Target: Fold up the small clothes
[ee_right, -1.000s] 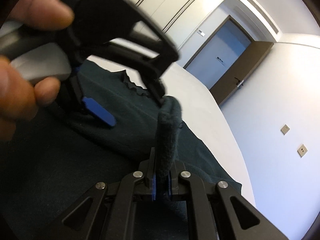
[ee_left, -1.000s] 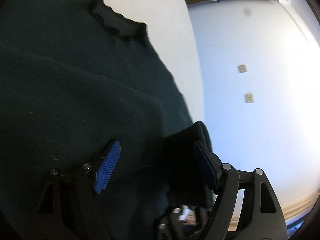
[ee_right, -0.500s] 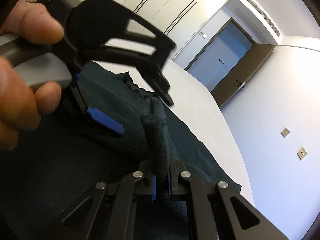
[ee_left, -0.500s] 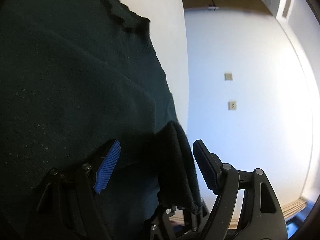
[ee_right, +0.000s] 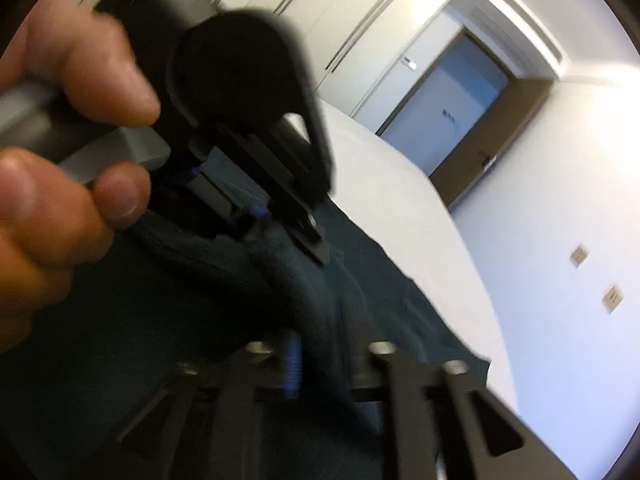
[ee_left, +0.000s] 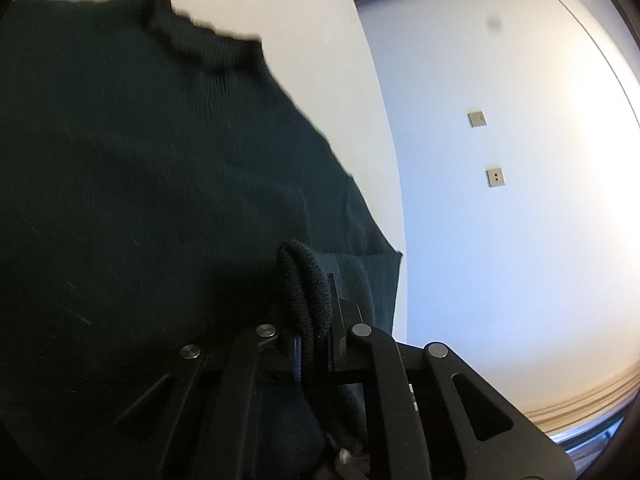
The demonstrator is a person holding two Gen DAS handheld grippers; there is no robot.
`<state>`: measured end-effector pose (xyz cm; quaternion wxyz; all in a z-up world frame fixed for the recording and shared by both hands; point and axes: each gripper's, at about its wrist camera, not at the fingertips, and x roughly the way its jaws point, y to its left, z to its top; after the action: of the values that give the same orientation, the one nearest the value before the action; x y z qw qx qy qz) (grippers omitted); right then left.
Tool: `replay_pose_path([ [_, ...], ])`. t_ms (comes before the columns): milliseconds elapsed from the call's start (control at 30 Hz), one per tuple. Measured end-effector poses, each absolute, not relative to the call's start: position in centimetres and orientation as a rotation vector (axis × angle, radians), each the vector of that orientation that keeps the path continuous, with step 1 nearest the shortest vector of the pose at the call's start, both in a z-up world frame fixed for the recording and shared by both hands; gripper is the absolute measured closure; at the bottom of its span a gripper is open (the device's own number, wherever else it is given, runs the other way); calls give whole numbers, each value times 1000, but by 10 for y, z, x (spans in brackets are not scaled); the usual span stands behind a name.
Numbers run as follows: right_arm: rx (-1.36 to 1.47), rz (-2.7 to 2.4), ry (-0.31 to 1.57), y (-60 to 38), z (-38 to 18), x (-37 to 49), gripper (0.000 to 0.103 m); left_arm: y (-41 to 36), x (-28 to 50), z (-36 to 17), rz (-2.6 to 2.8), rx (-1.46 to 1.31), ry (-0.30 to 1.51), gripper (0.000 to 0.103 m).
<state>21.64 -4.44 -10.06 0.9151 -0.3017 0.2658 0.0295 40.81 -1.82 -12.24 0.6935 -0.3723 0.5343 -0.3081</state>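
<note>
left wrist: close, forward-down | right wrist: same | shared: sweater (ee_left: 160,200), wall sockets (ee_left: 495,177)

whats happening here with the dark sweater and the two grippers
A person is folding a dark green knitted sweater spread on a white table, with a hand-held gripper in each hand. The left gripper has its jaws shut on a bunched fold of the knit. The right gripper has its jaws opening, with the same fold between them, so the fabric appears to be passing from right to left. The person's left hand shows in the right wrist view, which is blurred.
</note>
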Motion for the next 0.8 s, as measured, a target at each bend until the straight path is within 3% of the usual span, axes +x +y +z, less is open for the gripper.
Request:
replay_pose_path([
  [67, -449, 73, 560, -67, -80, 208, 47, -13, 393, -103, -673, -803, 1167, 97],
  [233, 308, 163, 689, -180, -51, 205, 45, 21, 385, -76, -637, -730, 1107, 97],
  [433, 1206, 248, 767, -273, -130, 205, 43, 48, 379, -59, -608, -692, 1055, 97],
  [633, 1455, 308, 727, -273, -173, 219, 43, 80, 376, -77, -565, -702, 1065, 97],
  [800, 1498, 271, 630, -293, -177, 240, 44, 93, 373, -91, -560, -720, 1070, 97],
])
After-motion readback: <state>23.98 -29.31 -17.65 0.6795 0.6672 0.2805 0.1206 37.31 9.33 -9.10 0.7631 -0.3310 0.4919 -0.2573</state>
